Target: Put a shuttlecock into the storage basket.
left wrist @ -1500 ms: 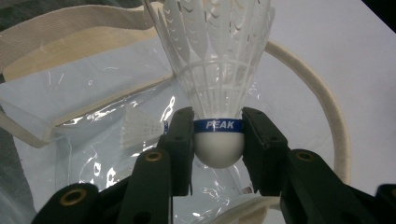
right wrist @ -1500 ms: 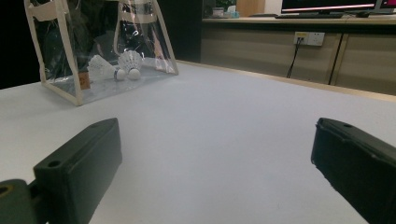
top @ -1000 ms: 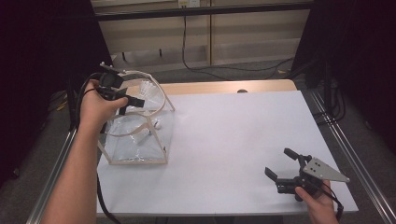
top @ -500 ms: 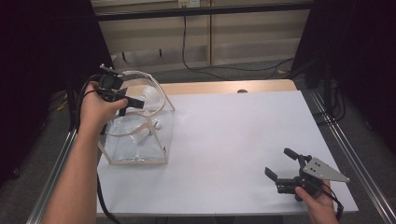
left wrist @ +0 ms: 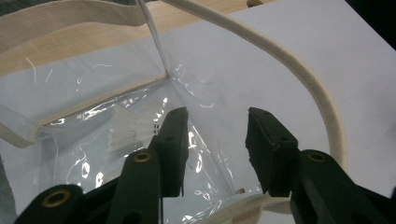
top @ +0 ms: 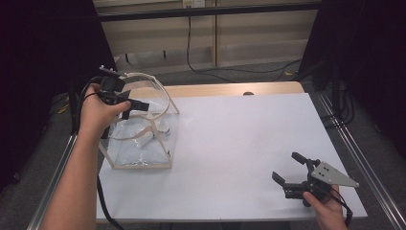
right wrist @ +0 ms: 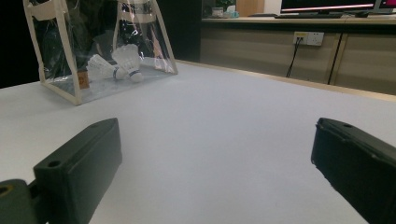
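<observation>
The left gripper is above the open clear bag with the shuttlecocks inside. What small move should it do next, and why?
Probably lower the left gripper straight down into the clear bag. Its jaws stand open and empty over the mouth, between the handles, and the shuttlecocks lie on the bag's bottom, below its reach.
</observation>
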A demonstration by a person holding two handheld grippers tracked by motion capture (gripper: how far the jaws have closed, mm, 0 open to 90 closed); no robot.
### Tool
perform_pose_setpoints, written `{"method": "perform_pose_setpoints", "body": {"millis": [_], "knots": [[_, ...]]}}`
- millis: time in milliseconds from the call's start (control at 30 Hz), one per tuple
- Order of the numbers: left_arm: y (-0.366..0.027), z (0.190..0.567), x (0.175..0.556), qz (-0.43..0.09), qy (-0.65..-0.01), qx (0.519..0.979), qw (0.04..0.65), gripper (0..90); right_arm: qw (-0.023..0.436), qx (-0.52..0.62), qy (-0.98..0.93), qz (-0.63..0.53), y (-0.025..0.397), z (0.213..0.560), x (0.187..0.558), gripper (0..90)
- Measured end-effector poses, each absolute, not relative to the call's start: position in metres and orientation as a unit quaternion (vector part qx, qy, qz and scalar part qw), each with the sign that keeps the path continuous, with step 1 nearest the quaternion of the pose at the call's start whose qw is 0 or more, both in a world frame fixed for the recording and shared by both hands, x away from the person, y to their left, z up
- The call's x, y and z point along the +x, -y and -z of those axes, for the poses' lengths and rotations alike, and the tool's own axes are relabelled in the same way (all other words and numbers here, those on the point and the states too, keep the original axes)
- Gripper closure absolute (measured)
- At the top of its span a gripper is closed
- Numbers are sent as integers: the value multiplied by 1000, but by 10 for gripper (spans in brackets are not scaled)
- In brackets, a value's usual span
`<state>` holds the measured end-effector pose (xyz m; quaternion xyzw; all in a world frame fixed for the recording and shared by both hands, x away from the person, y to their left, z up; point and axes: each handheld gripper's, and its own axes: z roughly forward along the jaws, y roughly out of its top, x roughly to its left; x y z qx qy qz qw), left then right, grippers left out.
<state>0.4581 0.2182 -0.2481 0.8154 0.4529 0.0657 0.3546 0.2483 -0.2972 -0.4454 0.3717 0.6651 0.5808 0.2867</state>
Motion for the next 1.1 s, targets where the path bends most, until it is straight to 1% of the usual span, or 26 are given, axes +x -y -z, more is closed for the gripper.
{"method": "perform_pose_setpoints", "body": {"millis": [300, 367, 533, 667, 767, 1000, 1100], "knots": [[-215, 239, 449, -51, -442, 812, 378, 509, 287, 370, -666, -581, 297, 445, 248, 15], [-214, 238, 447, -49, -438, 812, 382, 471, 286, 371, -665, -582, 297, 445, 247, 15], [-213, 234, 443, -43, -432, 809, 397, 422, 286, 368, -667, -581, 296, 444, 248, 15], [-211, 232, 439, -28, -419, 811, 407, 398, 287, 369, -667, -580, 296, 444, 247, 15], [-207, 232, 436, -21, -410, 813, 413, 351, 287, 369, -666, -581, 296, 444, 248, 15], [-200, 231, 428, 2, -389, 821, 419, 321, 288, 370, -666, -580, 297, 445, 247, 14], [-197, 230, 423, 2, -374, 828, 417, 308, 288, 370, -667, -579, 296, 444, 247, 14]]}}
